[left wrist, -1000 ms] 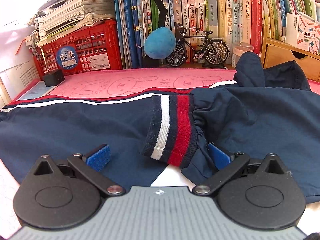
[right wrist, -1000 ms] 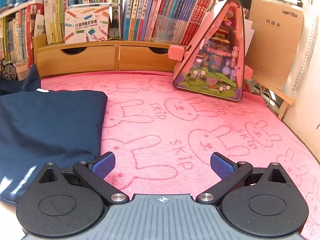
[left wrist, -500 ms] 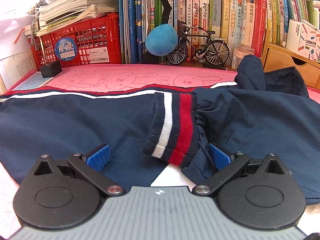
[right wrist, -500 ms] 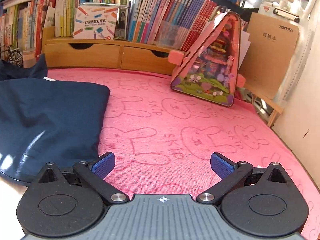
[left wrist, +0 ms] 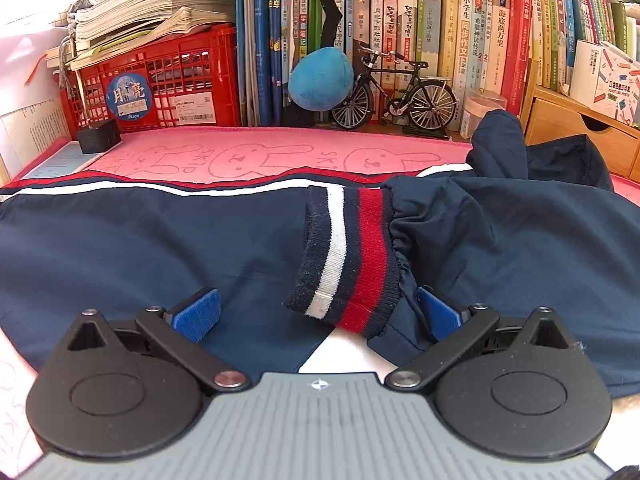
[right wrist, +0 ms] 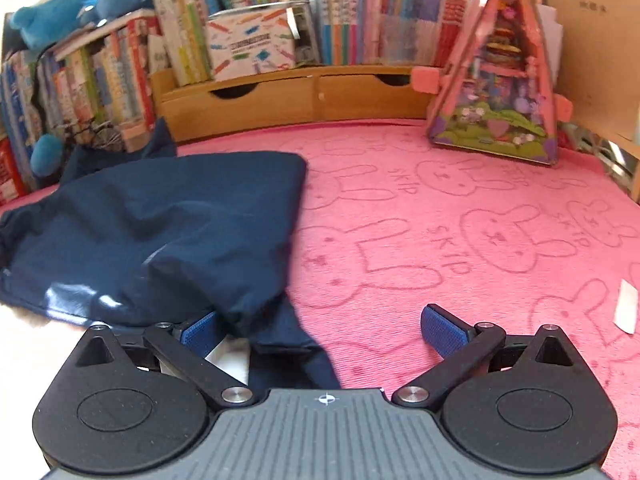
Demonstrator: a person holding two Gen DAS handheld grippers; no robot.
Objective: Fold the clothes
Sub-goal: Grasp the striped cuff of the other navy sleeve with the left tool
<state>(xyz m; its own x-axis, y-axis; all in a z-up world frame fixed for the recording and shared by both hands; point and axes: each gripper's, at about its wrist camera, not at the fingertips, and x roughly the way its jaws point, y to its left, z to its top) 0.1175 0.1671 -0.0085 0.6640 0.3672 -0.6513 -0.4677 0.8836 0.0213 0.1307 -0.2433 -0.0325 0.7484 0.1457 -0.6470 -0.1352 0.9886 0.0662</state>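
The navy jacket [left wrist: 140, 248] is lying spread across the pink bunny-print mat [left wrist: 248, 156]. Its sleeve is folded over the body, so the striped knit cuff [left wrist: 348, 256] is sitting just ahead of the left gripper [left wrist: 316, 312] and between its jaws, which are standing wide apart and gripping nothing. The right gripper [right wrist: 320, 328] is also spread wide, and the jacket's near right corner [right wrist: 264, 320] is bunching against its left pad [right wrist: 198, 330], while the other pad is hovering over bare mat. To my eye the step in hand is taking hold of both ends for the next fold. To do it well, the right gripper should be closing on the whole corner, both layers together, and the left should be pinching the body cloth beside the cuff, so the tucked sleeve is not dragging loose when both lift evenly.
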